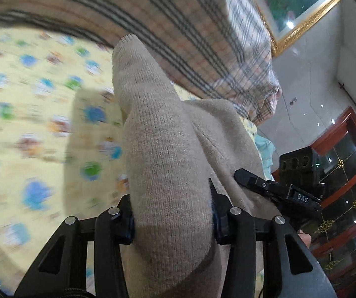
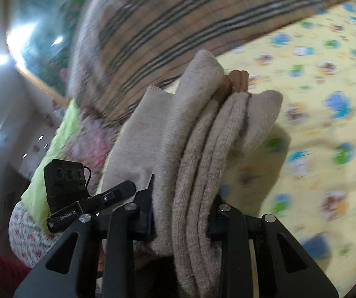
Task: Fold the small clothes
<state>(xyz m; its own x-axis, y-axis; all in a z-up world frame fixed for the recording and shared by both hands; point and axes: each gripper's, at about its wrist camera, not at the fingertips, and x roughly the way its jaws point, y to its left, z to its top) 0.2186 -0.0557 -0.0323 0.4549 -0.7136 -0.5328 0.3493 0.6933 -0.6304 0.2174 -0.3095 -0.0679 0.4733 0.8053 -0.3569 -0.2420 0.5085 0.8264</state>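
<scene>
A beige knit garment (image 1: 163, 149) is held up off the bed between both grippers. My left gripper (image 1: 174, 213) is shut on one bunched end of it; the knit drapes forward over the fingers. My right gripper (image 2: 181, 213) is shut on several folded layers of the same beige garment (image 2: 202, 134), with a brown trim (image 2: 237, 80) showing at the far end. The right gripper also shows in the left wrist view (image 1: 277, 188), pinching the cloth's right edge. The left gripper shows in the right wrist view (image 2: 113, 195), at the cloth's left edge.
A yellow sheet with cartoon prints (image 1: 29, 124) covers the bed below. A plaid striped blanket (image 1: 178, 24) is heaped behind. A gold-framed picture (image 1: 302, 7) hangs on the wall and a red wood cabinet (image 1: 346, 173) stands at right. Green and floral bedding (image 2: 61, 134) lies at left.
</scene>
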